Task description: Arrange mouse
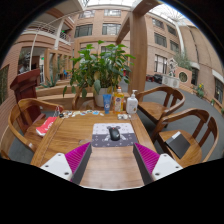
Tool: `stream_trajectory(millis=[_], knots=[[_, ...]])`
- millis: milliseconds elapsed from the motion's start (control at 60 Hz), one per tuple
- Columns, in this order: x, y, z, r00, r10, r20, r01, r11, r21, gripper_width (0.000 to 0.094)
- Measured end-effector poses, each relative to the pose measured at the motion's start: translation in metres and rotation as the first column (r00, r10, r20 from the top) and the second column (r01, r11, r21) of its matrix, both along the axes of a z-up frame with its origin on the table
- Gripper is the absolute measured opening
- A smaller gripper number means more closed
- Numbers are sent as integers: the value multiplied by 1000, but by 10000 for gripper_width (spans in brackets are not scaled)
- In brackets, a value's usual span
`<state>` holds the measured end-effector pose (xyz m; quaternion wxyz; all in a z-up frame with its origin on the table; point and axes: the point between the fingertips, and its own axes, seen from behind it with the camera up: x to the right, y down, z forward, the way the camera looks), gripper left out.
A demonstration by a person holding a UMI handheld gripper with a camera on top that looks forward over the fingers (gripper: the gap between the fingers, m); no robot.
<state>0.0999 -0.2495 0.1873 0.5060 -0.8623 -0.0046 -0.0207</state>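
Note:
A dark computer mouse (pixel 114 132) lies on a grey patterned mouse mat (pixel 113 134) in the middle of a round wooden table (pixel 70 132). My gripper (pixel 112 158) hovers over the near part of the table, short of the mat. Its two fingers with magenta pads (pixel 77 156) stand wide apart with only bare table between them. The mouse is ahead of the fingers, roughly centred between them.
Bottles (pixel 119 101) and a potted plant (pixel 100 68) stand at the table's far edge. A red packet (pixel 46 126) lies at the left. Wooden chairs (pixel 190 130) ring the table. A building courtyard lies beyond.

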Motion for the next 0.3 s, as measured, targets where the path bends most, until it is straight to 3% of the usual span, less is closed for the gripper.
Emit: stream_trajectory(millis=[300], knots=[[-2, -50, 1, 999, 16, 37, -16, 1000, 9, 852]])
